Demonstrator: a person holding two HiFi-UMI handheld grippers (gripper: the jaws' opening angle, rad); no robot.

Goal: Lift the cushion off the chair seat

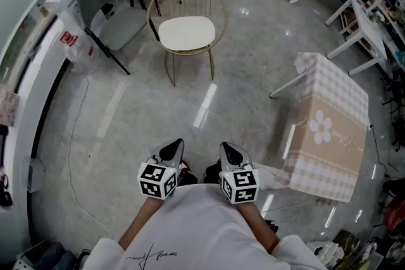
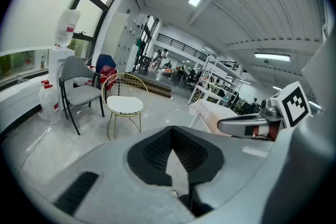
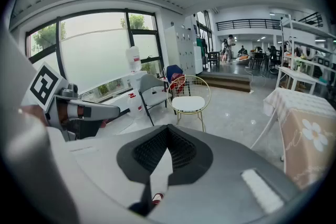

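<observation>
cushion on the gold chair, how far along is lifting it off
Done: nothing; the white cushion lies on the chair seat. In hand: nothing; left gripper and right gripper are shut, empty, well short of the chair. Left: approach, grip the cushion, lift it.

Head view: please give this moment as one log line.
white cushion: on gold wire chair, untouched | left gripper: shut, empty | right gripper: shut, empty

Head camera looks steeply down, 2 claw cameras forward; all 3 share the chair (image 1: pixel 190 0).
</observation>
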